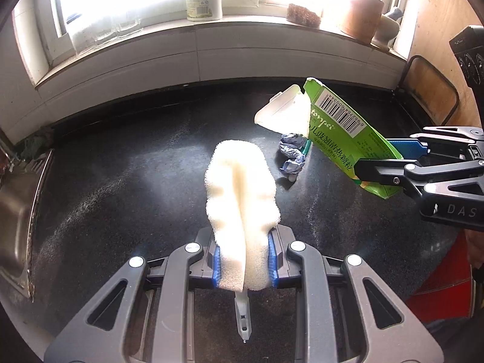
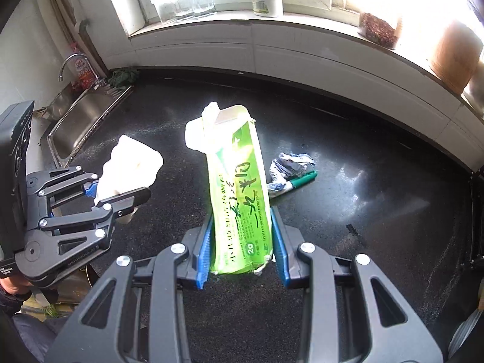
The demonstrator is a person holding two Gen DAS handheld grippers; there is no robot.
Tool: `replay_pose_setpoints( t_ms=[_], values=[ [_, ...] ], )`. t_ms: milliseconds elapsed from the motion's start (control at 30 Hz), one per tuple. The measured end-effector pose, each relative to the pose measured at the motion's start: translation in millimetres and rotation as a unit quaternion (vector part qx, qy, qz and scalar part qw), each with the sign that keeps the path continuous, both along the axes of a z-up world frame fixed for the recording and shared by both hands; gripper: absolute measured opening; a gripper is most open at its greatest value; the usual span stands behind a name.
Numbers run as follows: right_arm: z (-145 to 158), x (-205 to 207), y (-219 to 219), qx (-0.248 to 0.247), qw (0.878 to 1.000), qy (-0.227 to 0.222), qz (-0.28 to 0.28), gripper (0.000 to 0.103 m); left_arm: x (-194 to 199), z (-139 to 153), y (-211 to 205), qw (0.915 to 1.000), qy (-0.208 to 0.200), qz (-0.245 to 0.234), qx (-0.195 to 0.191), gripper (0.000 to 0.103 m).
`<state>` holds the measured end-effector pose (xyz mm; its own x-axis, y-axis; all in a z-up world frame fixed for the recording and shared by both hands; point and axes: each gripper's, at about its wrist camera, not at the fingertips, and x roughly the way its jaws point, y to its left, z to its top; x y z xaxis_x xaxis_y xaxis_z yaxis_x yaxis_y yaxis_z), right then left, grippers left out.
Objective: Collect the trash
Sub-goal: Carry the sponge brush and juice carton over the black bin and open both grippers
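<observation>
Left gripper [image 1: 243, 260] squeezed on soft white foam piece [image 1: 242, 199]. Right gripper [image 2: 243, 251] squeezed on torn green cardboard box [image 2: 242, 199]. Hold both tight, carry slow to bin. Crumpled blue-white wrapper [image 2: 287, 169] left on black counter [image 2: 378, 211].

White foam piece [image 1: 242, 199] sitting folded, clamped, lifted off counter. Green carton [image 2: 242, 199], torn open, tilting in grip above counter. Crumpled blue-white wrapper [image 2: 287, 169] lying against green pen [image 2: 304, 177].

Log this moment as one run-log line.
left gripper: shut on white foam piece | right gripper: shut on green carton | crumpled wrapper on counter
</observation>
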<state>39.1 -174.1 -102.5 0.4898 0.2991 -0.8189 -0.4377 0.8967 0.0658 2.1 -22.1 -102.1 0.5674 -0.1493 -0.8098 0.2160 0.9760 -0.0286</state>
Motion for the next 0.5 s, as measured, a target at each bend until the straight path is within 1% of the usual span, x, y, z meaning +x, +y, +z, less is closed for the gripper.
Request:
replay_pose_setpoints(
  t_ms=[100, 167, 233, 300, 367, 433, 500],
  values=[
    [5, -7, 43, 0.003, 0.999, -0.010, 0.044, 0.035, -23, 6, 38, 0.9989, -0.008, 0.046, 0.002, 0.022],
    [7, -11, 77, 0.006, 0.997, -0.014, 0.077, 0.035, -44, 11, 69, 0.9962, -0.015, 0.086, 0.004, 0.022],
    [9, -18, 114, 0.011, 0.993, -0.016, 0.115, 0.035, -69, 13, 100, 0.9914, -0.019, 0.129, 0.012, 0.022],
    [8, -29, 151, 0.014, 0.988, -0.013, 0.156, 0.035, -95, 12, 132, 0.9839, -0.020, 0.177, 0.020, 0.022],
    [4, -44, 188, 0.017, 0.980, -0.008, 0.197, 0.035, -127, 7, 166, 0.9726, -0.015, 0.231, 0.024, 0.022],
    [-1, -63, 227, 0.016, 0.970, -0.002, 0.244, 0.035, -160, 0, 197, 0.9586, -0.007, 0.284, 0.026, 0.022],
    [-7, -84, 263, 0.018, 0.958, 0.009, 0.287, 0.035, -196, -8, 227, 0.9409, 0.004, 0.338, 0.022, 0.022]
  ],
)
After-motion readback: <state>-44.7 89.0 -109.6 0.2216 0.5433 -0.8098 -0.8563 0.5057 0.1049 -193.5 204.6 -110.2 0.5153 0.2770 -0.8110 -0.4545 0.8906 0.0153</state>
